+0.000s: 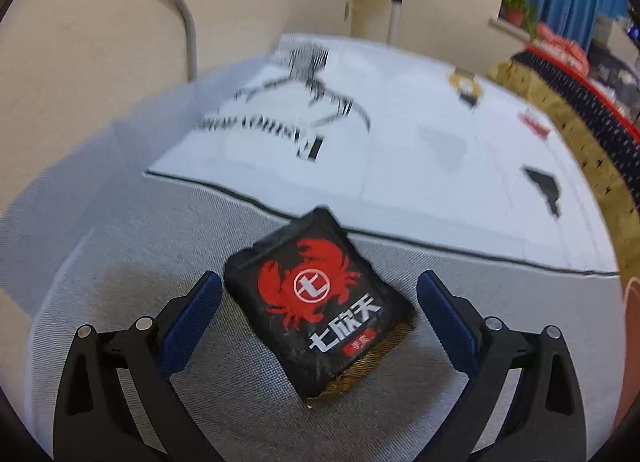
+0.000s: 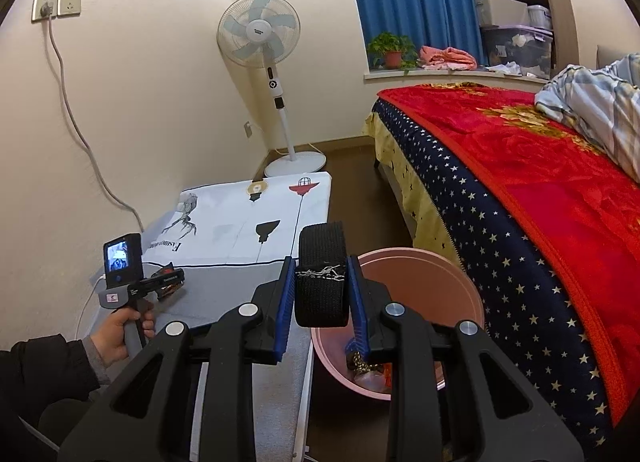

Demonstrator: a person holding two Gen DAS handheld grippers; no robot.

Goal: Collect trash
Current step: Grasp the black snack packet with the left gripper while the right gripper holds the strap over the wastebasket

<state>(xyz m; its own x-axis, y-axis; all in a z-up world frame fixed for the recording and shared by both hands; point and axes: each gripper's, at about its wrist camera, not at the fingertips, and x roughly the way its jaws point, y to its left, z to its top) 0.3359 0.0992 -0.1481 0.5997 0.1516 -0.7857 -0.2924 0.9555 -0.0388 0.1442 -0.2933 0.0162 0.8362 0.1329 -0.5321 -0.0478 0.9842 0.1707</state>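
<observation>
A black snack packet with a red crab print [image 1: 320, 302] lies on the grey cushion [image 1: 120, 246]. My left gripper [image 1: 319, 286] is open, its blue pads on either side of the packet without touching it. In the right wrist view the left gripper [image 2: 168, 282] hovers over the same packet [image 2: 166, 276]. My right gripper [image 2: 321, 286] is shut on a black woven strap piece [image 2: 322, 274] and holds it over the near rim of the pink bin [image 2: 440, 282]. Some wrappers lie inside the bin [image 2: 368, 370].
A white printed mat [image 2: 248, 222] covers the far part of the low cushion. A standing fan [image 2: 276, 74] is in the corner. A bed with a red blanket [image 2: 540, 190] stands to the right of the bin. The wall runs along the left.
</observation>
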